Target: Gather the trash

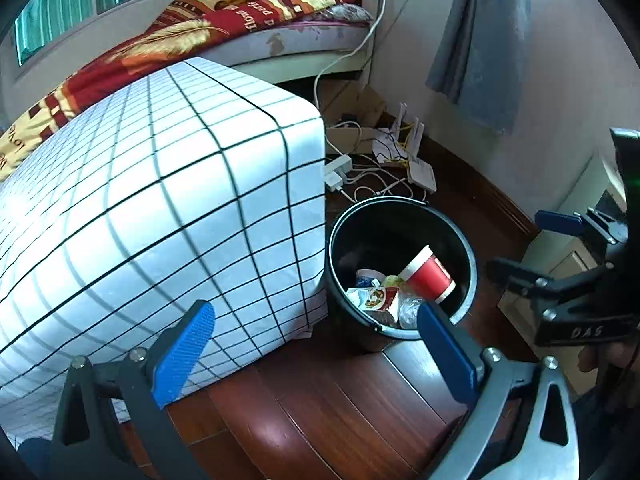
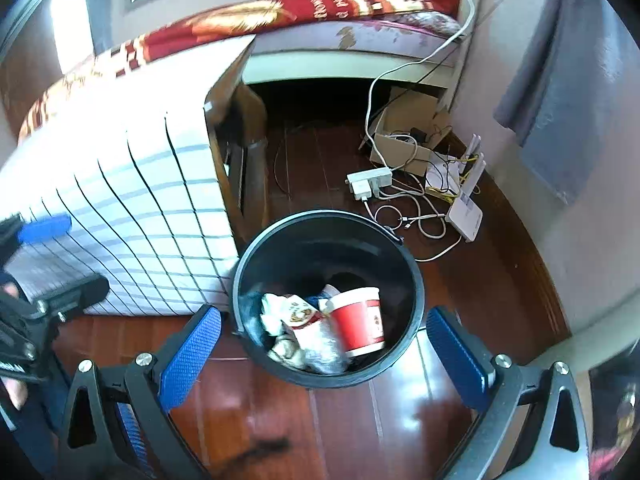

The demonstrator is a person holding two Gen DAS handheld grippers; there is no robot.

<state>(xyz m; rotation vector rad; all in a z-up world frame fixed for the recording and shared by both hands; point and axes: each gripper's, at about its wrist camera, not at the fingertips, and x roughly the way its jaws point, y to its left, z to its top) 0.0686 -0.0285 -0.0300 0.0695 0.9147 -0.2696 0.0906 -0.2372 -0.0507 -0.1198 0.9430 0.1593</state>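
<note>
A black bucket (image 1: 468, 280) (image 2: 416, 304) stands on the wooden floor beside the checked table. Inside lie a red and white paper cup (image 1: 430, 276) (image 2: 360, 324), a crumpled food wrapper (image 1: 374, 298) (image 2: 296, 314) and other scraps. My left gripper (image 1: 316, 344) hovers open over the floor at the bucket's near left, nothing between its blue pads. My right gripper (image 2: 324, 352) hangs open right above the bucket's near rim, also empty. The right gripper (image 1: 560, 248) shows at the right edge of the left wrist view, and the left gripper (image 2: 44, 256) shows at the left edge of the right wrist view.
A table under a white checked cloth (image 1: 160, 200) (image 2: 132, 216) fills the left. Behind the bucket lie a power strip (image 2: 368, 182), tangled cables, a white router (image 2: 466, 216) and a cardboard box (image 2: 404, 136). A bed with a red blanket (image 1: 224, 20) is at the back; a wall and grey curtain (image 1: 484, 40) stand right.
</note>
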